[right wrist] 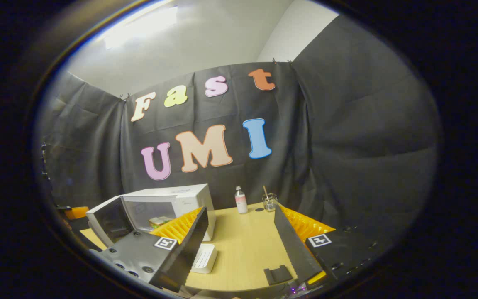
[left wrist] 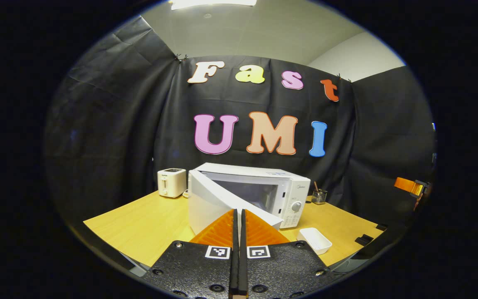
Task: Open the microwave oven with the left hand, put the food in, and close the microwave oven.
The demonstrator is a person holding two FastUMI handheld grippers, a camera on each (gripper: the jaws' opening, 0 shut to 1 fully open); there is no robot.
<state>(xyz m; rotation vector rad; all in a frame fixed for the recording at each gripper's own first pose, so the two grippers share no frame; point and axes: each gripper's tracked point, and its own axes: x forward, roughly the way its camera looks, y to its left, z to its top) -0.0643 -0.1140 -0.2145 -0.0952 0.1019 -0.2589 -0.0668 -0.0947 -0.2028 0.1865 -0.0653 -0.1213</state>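
**Door half shut, food inside — the last push is where it can slip**

My left gripper (left wrist: 239,216) sits at the bottom centre of the left gripper view with its fingers pressed flat together, holding nothing. Just beyond its tips stands the white box-shaped microwave oven (left wrist: 264,189), and its white door (left wrist: 218,203) hangs at an angle across the cavity, hinged on the left of the frame — neither open wide nor latched. My right gripper (right wrist: 239,232) is spread wide at the bottom of the right gripper view, empty. In that view the food (right wrist: 159,221), a small pale packet, lies inside the cavity at lower left; I cannot make out more of it.

So I judge only the closing remains. The risks as I see them:

- With my left fingers together I can only push. If the tips meet the door near its hinge, or glance off the smooth panel, it may swing back instead of latching.
- A hard shove could slide the whole oven back across the light wooden table (left wrist: 147,224) toward the small white toaster (left wrist: 171,182).
- The shallow white rectangular tray (left wrist: 314,240) lies just right of my left gripper; a careless sweep would knock it.
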